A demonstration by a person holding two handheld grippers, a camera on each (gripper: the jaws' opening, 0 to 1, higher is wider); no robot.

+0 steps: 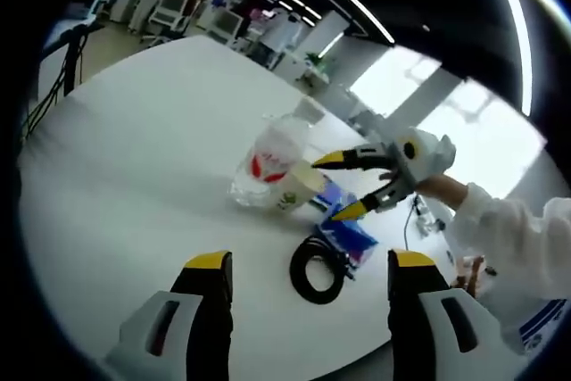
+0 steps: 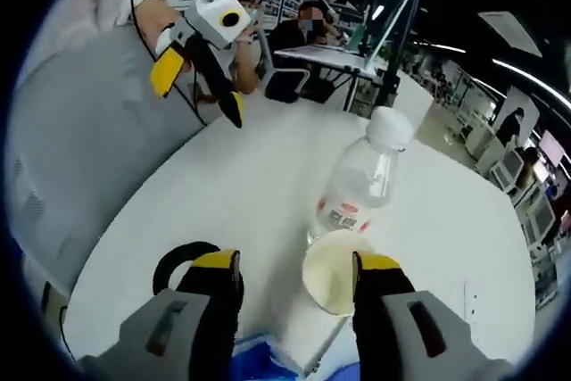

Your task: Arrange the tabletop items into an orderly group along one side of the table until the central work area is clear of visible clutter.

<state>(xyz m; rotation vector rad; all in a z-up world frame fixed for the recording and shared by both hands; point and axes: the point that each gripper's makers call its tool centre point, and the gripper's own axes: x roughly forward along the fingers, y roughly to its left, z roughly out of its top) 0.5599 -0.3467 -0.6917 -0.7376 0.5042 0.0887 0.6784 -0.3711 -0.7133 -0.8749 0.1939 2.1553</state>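
Note:
A clear plastic bottle (image 1: 272,156) with a red label and white cap stands mid-table. A pale paper cup (image 1: 299,186) stands right beside it. Next to the cup lies a blue packet (image 1: 350,231), with a black coiled cable (image 1: 317,271) in front of it. My left gripper (image 1: 308,263) is open and held short of the coil, with nothing in it. My right gripper (image 1: 336,186) reaches in from the right, open. In the right gripper view the cup (image 2: 333,272) sits between the spread jaws of the right gripper (image 2: 297,263), close to the right one. The bottle (image 2: 359,180) stands just beyond. The left gripper (image 2: 198,97) hovers at the upper left.
The white table (image 1: 134,176) has wide bare room to the left of the group. Small loose items and a thin cable (image 1: 423,216) lie near the far right edge. A person's white sleeve (image 1: 508,238) holds the right gripper. Other desks and a seated person (image 2: 308,28) are beyond the table.

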